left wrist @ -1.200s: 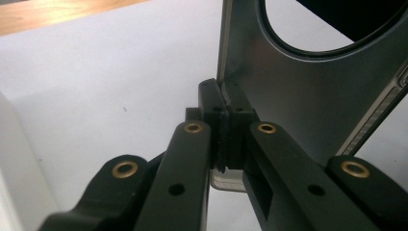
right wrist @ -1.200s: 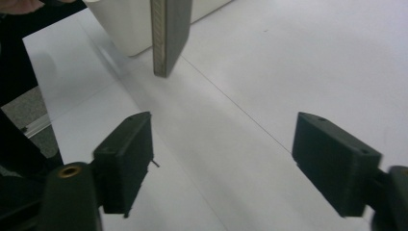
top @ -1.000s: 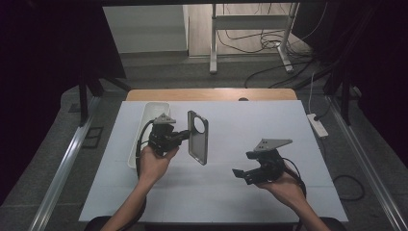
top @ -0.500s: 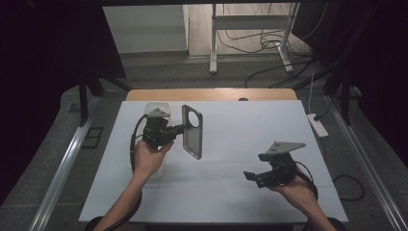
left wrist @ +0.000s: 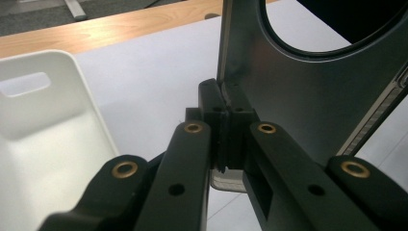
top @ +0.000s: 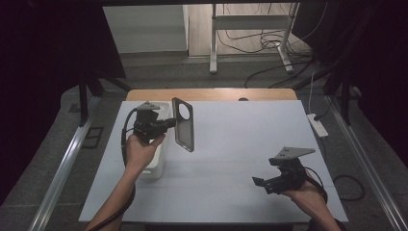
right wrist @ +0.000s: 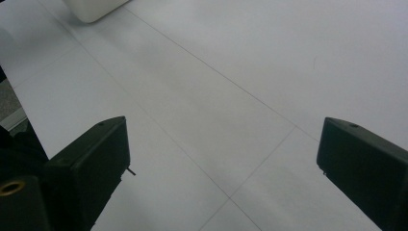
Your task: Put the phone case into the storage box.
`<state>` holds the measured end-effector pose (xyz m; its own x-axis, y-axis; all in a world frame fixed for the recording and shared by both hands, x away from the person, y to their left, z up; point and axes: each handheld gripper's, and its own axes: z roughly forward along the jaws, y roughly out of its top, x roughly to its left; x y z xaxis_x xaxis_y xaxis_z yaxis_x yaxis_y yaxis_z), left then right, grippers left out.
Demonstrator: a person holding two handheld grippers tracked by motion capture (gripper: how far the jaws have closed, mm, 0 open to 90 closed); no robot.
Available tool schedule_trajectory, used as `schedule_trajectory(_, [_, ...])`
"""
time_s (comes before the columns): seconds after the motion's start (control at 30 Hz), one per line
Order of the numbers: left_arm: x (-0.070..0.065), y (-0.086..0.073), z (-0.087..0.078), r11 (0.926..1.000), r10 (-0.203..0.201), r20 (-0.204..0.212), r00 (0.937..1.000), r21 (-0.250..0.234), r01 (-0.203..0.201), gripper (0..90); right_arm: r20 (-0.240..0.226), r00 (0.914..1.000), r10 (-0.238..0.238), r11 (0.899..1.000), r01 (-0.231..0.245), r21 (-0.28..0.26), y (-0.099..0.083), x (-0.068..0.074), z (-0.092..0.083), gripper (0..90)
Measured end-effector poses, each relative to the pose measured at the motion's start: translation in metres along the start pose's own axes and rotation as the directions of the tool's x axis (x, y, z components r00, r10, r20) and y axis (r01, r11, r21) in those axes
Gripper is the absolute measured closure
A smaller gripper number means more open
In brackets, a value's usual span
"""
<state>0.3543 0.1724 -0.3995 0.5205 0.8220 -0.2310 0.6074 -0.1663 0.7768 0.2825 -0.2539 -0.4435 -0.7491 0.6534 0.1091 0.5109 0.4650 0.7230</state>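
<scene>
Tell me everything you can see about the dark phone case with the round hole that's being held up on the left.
The dark grey phone case with a large round camera hole looks like thin, slightly glossy plastic or rubber with a raised rim. It is empty and held off the white table, standing on end and tilted, the hole uppermost. The left tongs are shut on one long edge of it. A white plastic tray lies below and beside it; nothing else touches it.

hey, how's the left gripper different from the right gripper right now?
The left gripper is shut on the edge of a dark phone case and holds it in the air; the right gripper is open and holds nothing. The left gripper is up beside the white tray; the right gripper sits low over bare white table. Both are black, hand-held, with a grey plate on top.
</scene>
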Motion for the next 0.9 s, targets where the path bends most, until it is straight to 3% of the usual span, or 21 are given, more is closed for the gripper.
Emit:
schedule_trajectory(0.37, [0.012, 0.009, -0.01, 0.9998, -0.014, -0.04, 0.9991, -0.016, 0.013, 89.2, 0.019, 0.9997, 0.014, 1.0, -0.014, -0.014, -0.011, -0.003, -0.009, 0.0])
schedule_trajectory(0.9, [0.043, 0.011, -0.034, 0.9971, -0.067, -0.101, 0.9926, -0.043, 0.062, 89.2, 0.104, 0.9931, 0.054, 0.998, -0.05, -0.04, -0.031, -0.009, -0.025, 0.0])
